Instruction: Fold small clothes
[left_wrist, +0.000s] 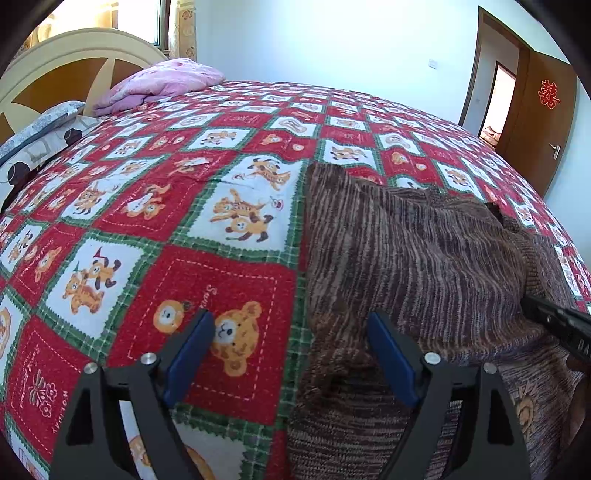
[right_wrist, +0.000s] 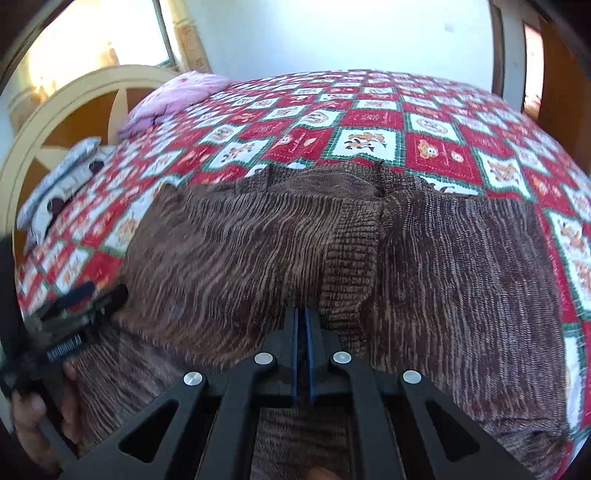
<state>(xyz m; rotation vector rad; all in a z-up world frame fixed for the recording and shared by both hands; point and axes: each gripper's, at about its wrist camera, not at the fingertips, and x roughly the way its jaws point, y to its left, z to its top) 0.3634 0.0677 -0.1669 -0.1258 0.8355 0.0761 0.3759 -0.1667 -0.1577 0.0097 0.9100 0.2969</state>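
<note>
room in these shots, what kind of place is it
Most likely a home bedroom. A bed with a checked bear-print bedspread fills both views, a curved headboard and pink pillow sit at its far end, and a wooden door stands open beside it.

The sweater is knitted in brown with lighter tan streaks; the bedspread is checked in red and white squares with green borders and orange bears; the pillow is coloured pink; blue pads are seen on black grippers.
</note>
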